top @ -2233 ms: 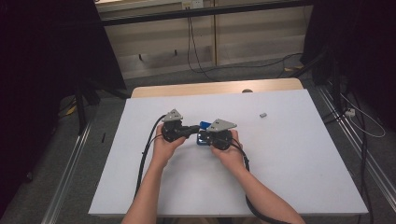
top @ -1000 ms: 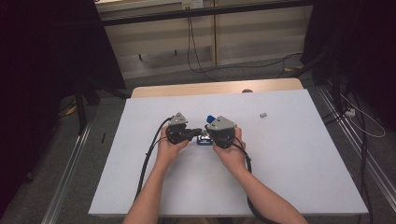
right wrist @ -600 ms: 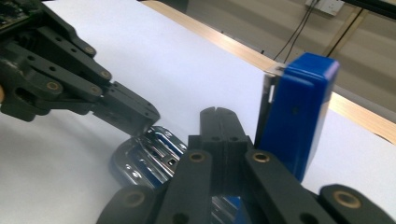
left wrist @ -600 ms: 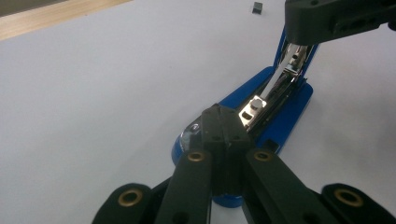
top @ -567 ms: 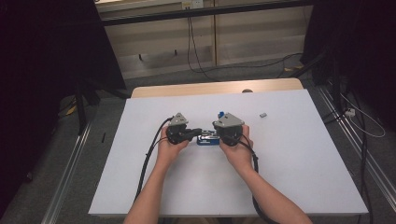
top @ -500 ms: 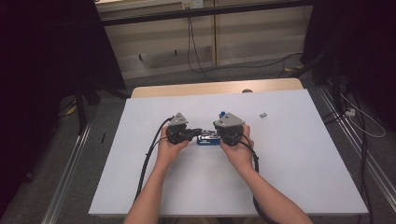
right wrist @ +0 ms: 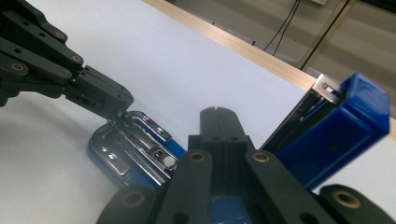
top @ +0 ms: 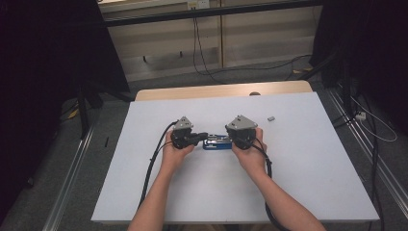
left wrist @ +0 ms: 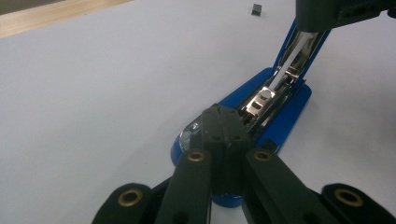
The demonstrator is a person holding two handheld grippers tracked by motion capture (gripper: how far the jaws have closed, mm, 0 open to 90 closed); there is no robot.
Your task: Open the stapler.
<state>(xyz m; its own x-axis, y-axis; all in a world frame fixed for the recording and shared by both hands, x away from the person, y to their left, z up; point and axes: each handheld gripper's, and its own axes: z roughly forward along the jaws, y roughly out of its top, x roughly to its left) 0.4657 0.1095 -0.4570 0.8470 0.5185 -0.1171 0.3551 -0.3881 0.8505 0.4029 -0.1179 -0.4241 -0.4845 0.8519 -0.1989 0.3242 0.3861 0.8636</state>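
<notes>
A blue stapler [top: 215,143] lies on the white table [top: 308,163] between my two grippers, hinged open. Its blue cover [right wrist: 337,125] stands tilted up, and its metal magazine [right wrist: 133,145] lies bare on the base [left wrist: 286,108]. My left gripper [top: 204,136] is shut, and its joined tips [left wrist: 219,113] rest on the near end of the magazine. My right gripper [top: 228,140] is also shut. Its tips [right wrist: 215,114] sit between the raised cover and the base, with nothing held between them. The left gripper [right wrist: 100,100] shows opposite, touching the far end of the base.
A small grey block [top: 271,117] lies on the table to the far right of the stapler, also seen as a grey block [left wrist: 256,9]. A wooden strip [top: 221,91] borders the table's far edge. Black cables [top: 153,166] trail from both grippers toward the near edge.
My right gripper has shifted a little to the right along the stapler. The left gripper has kept its place at the stapler's left end.
</notes>
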